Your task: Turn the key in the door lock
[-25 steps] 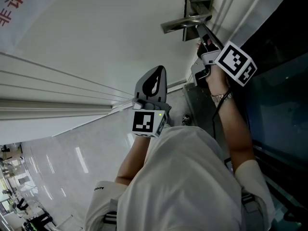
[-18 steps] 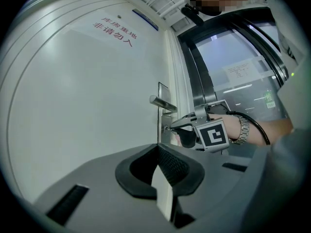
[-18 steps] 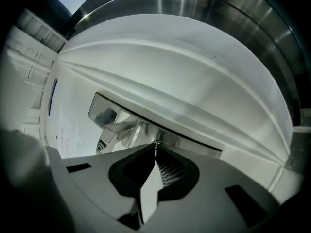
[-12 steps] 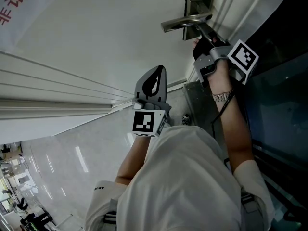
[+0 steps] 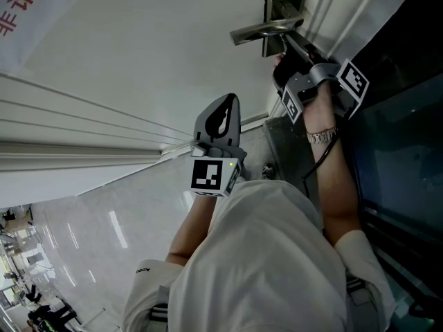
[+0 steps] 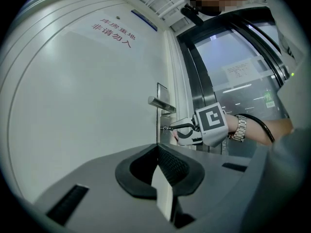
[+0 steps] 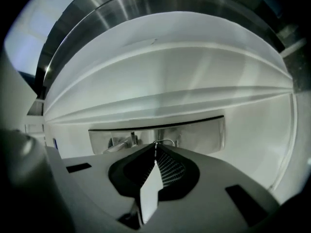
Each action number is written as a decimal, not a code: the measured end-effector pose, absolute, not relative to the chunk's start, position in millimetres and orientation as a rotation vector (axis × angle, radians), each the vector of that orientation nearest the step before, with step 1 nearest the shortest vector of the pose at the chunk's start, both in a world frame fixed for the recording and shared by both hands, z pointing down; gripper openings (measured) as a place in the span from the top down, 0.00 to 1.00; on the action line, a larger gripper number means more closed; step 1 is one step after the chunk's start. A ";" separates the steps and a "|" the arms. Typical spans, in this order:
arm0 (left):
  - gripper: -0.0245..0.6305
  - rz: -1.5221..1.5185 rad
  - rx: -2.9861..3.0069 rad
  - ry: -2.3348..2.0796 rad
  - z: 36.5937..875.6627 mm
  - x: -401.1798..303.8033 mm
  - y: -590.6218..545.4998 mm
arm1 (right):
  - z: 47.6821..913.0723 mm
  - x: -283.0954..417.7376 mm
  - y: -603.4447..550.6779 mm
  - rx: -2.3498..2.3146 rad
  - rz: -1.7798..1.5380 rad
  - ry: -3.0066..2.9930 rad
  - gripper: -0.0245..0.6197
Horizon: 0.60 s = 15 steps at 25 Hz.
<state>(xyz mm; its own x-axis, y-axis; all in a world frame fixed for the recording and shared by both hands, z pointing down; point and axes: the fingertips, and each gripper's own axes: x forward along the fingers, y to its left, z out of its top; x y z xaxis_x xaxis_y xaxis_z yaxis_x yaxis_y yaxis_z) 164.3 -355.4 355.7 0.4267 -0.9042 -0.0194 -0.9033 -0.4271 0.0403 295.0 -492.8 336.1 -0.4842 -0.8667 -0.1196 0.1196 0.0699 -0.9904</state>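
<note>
Right gripper [image 5: 282, 52] (jaws together) pinches key [image 6: 164, 127] in door lock [image 7: 204, 134].

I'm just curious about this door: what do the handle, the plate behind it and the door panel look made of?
Handle: likely metal, brushed silver, catching glints. Plate: seemingly the same satin steel, with soft reflections. Door panel: smooth matte white, painted or laminated; the core cannot be told.

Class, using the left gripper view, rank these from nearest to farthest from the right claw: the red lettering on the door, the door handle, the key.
1. key: at the tips of the right claw.
2. door handle: just above the claw.
3. red lettering: far up and to the left.
</note>
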 end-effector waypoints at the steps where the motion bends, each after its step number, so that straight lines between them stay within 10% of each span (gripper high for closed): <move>1: 0.95 -0.056 2.632 -1.670 355.8 164.2 -355.3 | 336.8 294.8 -493.0 -0.734 -1.554 1.503 0.95; 15: 0.95 -0.077 2.630 -1.674 353.1 163.6 -353.2 | 334.7 293.7 -491.9 -0.735 -1.554 1.545 0.93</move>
